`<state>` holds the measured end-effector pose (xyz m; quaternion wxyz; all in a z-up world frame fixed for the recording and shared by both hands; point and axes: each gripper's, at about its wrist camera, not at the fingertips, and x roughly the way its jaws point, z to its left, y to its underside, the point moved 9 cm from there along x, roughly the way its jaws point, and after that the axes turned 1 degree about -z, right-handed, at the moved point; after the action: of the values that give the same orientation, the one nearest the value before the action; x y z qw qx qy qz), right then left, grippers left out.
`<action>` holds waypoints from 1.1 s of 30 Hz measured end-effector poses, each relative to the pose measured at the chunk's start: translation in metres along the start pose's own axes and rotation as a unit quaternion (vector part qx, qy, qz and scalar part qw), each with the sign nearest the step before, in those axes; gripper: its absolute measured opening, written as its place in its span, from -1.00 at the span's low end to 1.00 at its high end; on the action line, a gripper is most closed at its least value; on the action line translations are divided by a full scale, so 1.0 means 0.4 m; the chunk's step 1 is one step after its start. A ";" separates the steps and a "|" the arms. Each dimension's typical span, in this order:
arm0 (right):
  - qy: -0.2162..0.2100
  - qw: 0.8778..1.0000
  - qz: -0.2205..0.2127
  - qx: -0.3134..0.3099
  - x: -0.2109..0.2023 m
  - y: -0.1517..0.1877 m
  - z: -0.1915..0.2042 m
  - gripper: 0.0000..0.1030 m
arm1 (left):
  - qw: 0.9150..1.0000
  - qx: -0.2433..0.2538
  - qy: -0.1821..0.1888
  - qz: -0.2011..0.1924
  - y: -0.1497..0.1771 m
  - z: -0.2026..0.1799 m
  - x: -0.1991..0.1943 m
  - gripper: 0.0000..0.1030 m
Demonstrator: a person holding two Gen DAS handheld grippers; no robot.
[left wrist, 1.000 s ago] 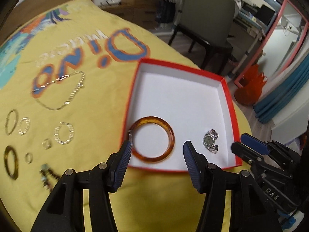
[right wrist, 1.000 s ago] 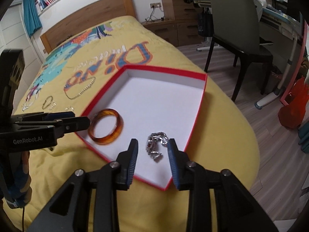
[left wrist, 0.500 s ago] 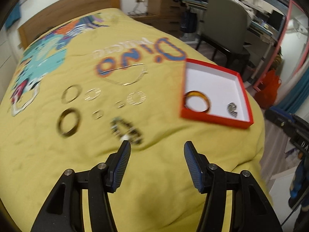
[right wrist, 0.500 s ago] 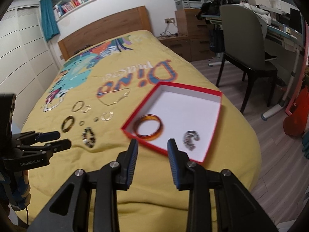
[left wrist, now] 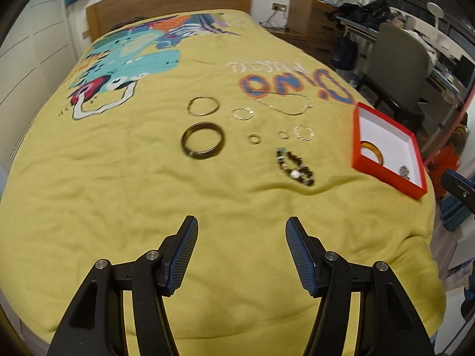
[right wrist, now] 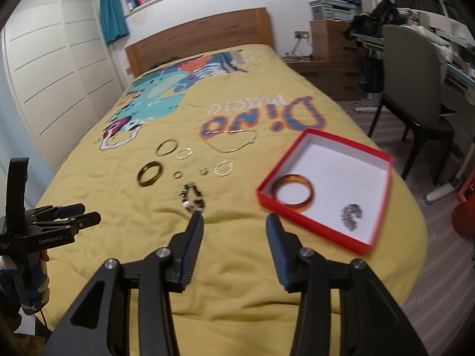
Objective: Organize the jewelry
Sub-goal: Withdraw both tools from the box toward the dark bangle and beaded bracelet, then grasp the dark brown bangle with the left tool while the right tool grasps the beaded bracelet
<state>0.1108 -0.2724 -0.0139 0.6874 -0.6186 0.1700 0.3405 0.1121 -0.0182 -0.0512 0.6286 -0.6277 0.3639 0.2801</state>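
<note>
A red box with a white inside lies on the yellow bedspread near its right edge; it also shows in the left wrist view. In it lie an amber bangle and a silver watch. Loose on the bedspread lie a dark beaded bracelet, a dark bangle, a thin gold hoop, a silver chain and several small rings. My left gripper is open and empty, held back above the bed's near end. My right gripper is open and empty, near the beaded bracelet.
A wooden headboard stands at the bed's far end. A grey chair and a cluttered desk stand right of the bed. White wardrobe doors are on the left.
Both grippers have pulled back and up from the box, which now lies farther off. The left gripper has swung left over the loose jewelry. The right gripper's jaws have opened wider.
</note>
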 end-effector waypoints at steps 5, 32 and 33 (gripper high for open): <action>-0.026 0.999 0.031 -0.017 0.089 0.017 0.055 -0.07 | 1.000 -0.025 -0.003 0.011 0.001 0.052 0.045 0.17; -0.109 0.980 0.152 -0.068 0.575 0.035 0.203 -0.04 | 0.996 0.036 0.013 0.085 -0.206 0.103 0.471 0.06; -0.109 0.980 0.155 -0.068 0.582 0.041 0.203 -0.04 | 0.996 0.036 0.013 0.085 -0.205 0.103 0.475 0.04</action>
<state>0.2499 -0.1339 -0.1640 0.5973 -0.5891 0.1638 0.5190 0.2926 -0.0016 -0.1591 0.6198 -0.5750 0.4343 0.3108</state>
